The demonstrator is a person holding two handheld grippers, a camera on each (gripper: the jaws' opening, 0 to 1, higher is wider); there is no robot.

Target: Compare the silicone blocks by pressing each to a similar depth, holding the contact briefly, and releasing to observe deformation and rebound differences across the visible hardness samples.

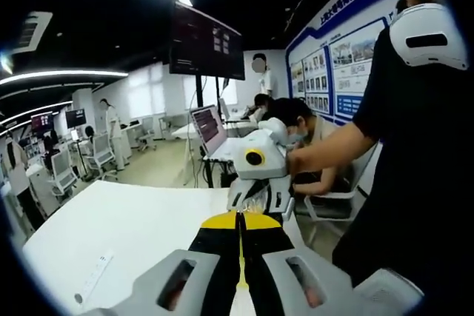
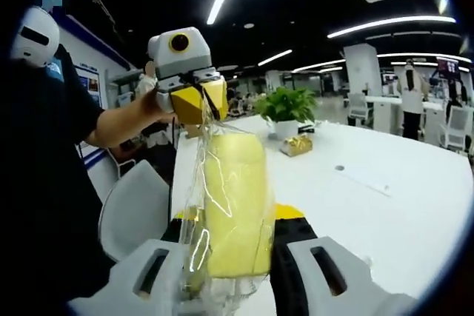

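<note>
The silicone block (image 2: 235,205) is looking soft and pale yellow, like a tall slab with rounded corners. It is sitting inside a clear, shiny plastic wrap (image 2: 194,205) that is crinkling around it.

The right gripper (image 2: 235,257) is squeezing the bottom of the block between its two jaws, up above the white table (image 2: 385,205). The left gripper (image 2: 194,101) is pinching the top of the clear wrap with its yellow tips. In the left gripper view, the left gripper (image 1: 241,246) is showing its jaws pressed together.

A blue wall board (image 1: 337,64) is showing pictures and writing, but the words are too small to read.
</note>
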